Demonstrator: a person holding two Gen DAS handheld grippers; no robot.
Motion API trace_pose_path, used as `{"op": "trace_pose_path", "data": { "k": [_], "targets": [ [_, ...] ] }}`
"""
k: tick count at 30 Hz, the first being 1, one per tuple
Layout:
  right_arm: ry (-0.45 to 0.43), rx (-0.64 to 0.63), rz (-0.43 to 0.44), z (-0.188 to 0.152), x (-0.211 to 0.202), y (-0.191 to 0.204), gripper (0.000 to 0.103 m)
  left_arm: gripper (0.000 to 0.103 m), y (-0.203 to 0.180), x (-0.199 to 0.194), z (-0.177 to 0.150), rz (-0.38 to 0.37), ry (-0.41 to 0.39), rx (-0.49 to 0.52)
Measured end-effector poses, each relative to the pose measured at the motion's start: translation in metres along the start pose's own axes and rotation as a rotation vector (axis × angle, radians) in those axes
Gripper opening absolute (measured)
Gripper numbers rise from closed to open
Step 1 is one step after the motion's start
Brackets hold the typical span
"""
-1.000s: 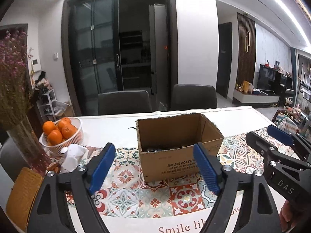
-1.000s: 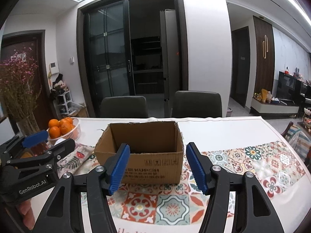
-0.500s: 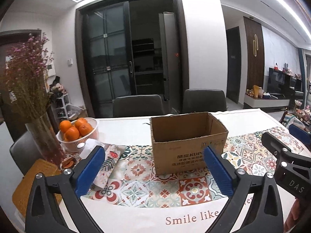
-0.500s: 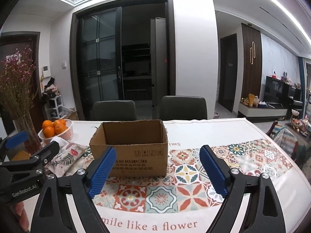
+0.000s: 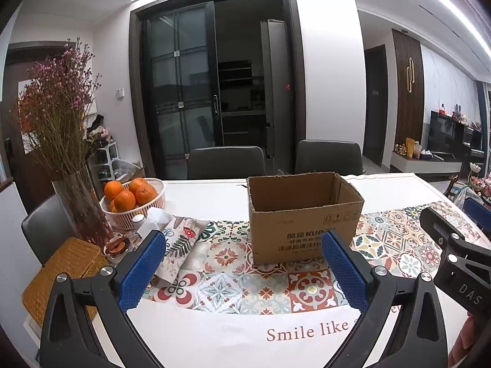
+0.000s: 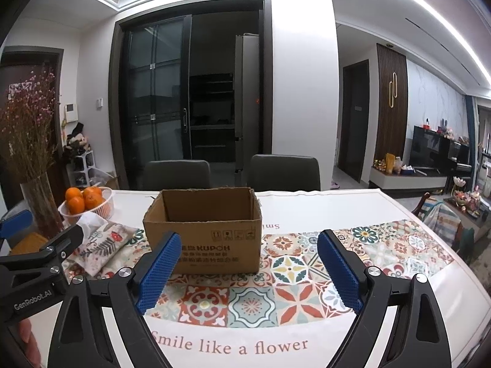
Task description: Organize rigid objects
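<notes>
An open brown cardboard box point(image 5: 303, 214) stands upright on the patterned tablecloth, also in the right wrist view point(image 6: 205, 230). Its inside is hidden from this height. My left gripper point(image 5: 244, 271) is open and empty, held near the table's front edge, well short of the box. My right gripper point(image 6: 248, 271) is open and empty, also short of the box, to the right of the left one. Each gripper shows at the edge of the other's view.
A white basket of oranges point(image 5: 135, 202), a glass vase of dried flowers point(image 5: 81, 208), a patterned tissue pouch point(image 5: 181, 242) and a woven mat point(image 5: 61, 279) sit at the left. Two grey chairs point(image 5: 227, 161) stand behind the table.
Both grippers have drawn back from the box toward the table's front edge and risen slightly. Both stay open and empty. The box has not moved.
</notes>
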State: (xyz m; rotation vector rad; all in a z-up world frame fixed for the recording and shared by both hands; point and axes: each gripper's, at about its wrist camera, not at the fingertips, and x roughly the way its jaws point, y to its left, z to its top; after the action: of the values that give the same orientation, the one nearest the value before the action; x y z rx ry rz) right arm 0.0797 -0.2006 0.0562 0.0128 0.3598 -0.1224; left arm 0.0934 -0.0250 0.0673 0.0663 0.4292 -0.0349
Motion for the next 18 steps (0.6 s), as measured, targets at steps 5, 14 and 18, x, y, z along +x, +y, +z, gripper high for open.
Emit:
{"op": "trace_pose_path", "data": {
  "k": [5, 14, 18],
  "targets": [
    [0.006, 0.013, 0.006, -0.004, -0.004, -0.002, 0.092, 0.103, -0.001, -0.005, -0.002, 0.004, 0.001, 0.005],
    [0.004, 0.022, 0.011, -0.006, -0.008, -0.006, 0.092, 0.103, -0.003, -0.013, -0.003, -0.001, -0.008, 0.006],
    [0.005, 0.019, 0.010, -0.006, -0.010, -0.005, 0.092, 0.103, -0.002, -0.013, -0.004, -0.006, -0.007, 0.004]
  ]
}}
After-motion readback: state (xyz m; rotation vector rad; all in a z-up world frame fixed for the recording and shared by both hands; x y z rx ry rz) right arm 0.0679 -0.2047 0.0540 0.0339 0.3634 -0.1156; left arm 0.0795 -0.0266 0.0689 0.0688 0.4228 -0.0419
